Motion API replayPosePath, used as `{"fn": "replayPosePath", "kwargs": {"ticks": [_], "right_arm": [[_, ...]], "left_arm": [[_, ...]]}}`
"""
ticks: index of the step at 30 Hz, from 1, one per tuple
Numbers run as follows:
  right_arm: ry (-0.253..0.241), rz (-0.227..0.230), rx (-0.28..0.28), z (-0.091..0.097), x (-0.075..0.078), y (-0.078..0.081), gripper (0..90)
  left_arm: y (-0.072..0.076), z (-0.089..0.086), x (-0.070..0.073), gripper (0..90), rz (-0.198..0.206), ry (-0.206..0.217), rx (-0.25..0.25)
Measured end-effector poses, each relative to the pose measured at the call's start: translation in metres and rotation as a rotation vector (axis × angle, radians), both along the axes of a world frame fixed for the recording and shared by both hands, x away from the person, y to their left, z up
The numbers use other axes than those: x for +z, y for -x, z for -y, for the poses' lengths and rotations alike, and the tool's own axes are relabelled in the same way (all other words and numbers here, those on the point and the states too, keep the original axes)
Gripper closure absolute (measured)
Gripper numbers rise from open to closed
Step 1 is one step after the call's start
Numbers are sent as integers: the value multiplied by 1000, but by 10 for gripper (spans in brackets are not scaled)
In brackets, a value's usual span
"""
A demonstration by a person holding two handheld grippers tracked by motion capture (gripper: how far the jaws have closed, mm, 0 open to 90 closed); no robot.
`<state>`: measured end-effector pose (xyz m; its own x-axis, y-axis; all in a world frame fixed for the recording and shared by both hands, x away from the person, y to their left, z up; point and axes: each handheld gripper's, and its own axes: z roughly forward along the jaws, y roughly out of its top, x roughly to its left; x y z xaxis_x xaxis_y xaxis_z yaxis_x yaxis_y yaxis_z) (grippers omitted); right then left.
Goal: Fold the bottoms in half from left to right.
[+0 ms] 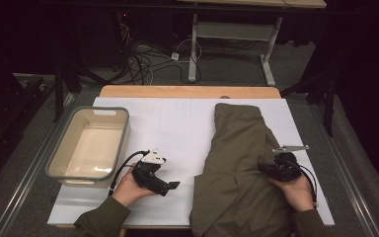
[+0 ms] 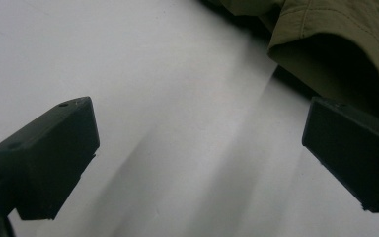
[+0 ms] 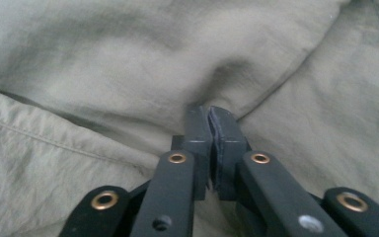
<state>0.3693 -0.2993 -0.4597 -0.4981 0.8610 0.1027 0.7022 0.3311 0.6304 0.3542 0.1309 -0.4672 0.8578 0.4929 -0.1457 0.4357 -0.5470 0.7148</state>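
An olive-green garment (image 1: pixel 237 148) lies crumpled along the right half of the white table top (image 1: pixel 168 123). My right gripper (image 1: pixel 262 168) rests on its right side, and in the right gripper view it (image 3: pixel 210 116) is shut, its pads pinching a pucker of the cloth (image 3: pixel 128 74). My left gripper (image 1: pixel 171 186) is held low over the bare white surface just left of the garment. Its two jaws stand wide apart with nothing between them (image 2: pixel 197 158), and the garment's edge (image 2: pixel 335 24) lifts off the table beyond the right jaw.
A grey plastic bin (image 1: pixel 59 148) with nothing in it stands at the table's left edge. Cables and desk legs sit on the floor beyond the far edge.
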Motion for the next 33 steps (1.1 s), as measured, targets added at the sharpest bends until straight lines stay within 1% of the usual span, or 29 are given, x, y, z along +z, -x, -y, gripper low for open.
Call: {"fn": "replayPosePath", "kwargs": {"ticks": [3, 4, 7, 8, 9, 10, 11, 13, 20, 22, 23, 25, 26, 29, 33], "right_arm": [[12, 13, 4, -1, 3, 1, 889], [12, 27, 8, 0, 5, 1, 889], [2, 54, -7, 5, 13, 3, 889], [-4, 70, -21, 9, 18, 4, 889], [-4, 70, -21, 9, 18, 4, 889], [-5, 79, -28, 12, 20, 4, 889], [-5, 90, -45, 16, 24, 5, 889], [-8, 94, -54, 19, 26, 5, 889], [27, 116, -115, 38, 32, 7, 890], [35, 112, -135, 45, 32, 7, 890], [37, 101, -152, 52, 30, 7, 890], [47, 93, -173, 59, 27, 6, 890], [47, 93, -173, 59, 27, 6, 890], [44, 78, -190, 65, 20, 4, 890], [38, 42, -181, 66, 8, -1, 887]], "left_arm": [[0, 0, 0, 10, 2, -1, 1], [0, 0, 1, 10, 2, 0, 2], [0, -1, 1, 10, 3, 0, 4], [0, -1, 1, 10, 2, 0, 4], [0, -1, 0, 10, 1, 0, 4], [0, -1, 0, 10, 1, -1, 4], [0, -1, 0, 10, 1, -1, 4], [0, -1, 1, 10, 2, -1, 4], [0, -1, 1, 10, 1, -2, 4], [0, -1, 1, 10, 1, -3, 3], [0, -1, 1, 10, 1, -3, 3], [0, -1, 1, 10, 1, -3, 4], [0, -1, 1, 10, 1, -3, 4], [0, -1, 0, 10, 0, -6, 4], [0, 0, 0, 10, -2, -9, 0]]}}
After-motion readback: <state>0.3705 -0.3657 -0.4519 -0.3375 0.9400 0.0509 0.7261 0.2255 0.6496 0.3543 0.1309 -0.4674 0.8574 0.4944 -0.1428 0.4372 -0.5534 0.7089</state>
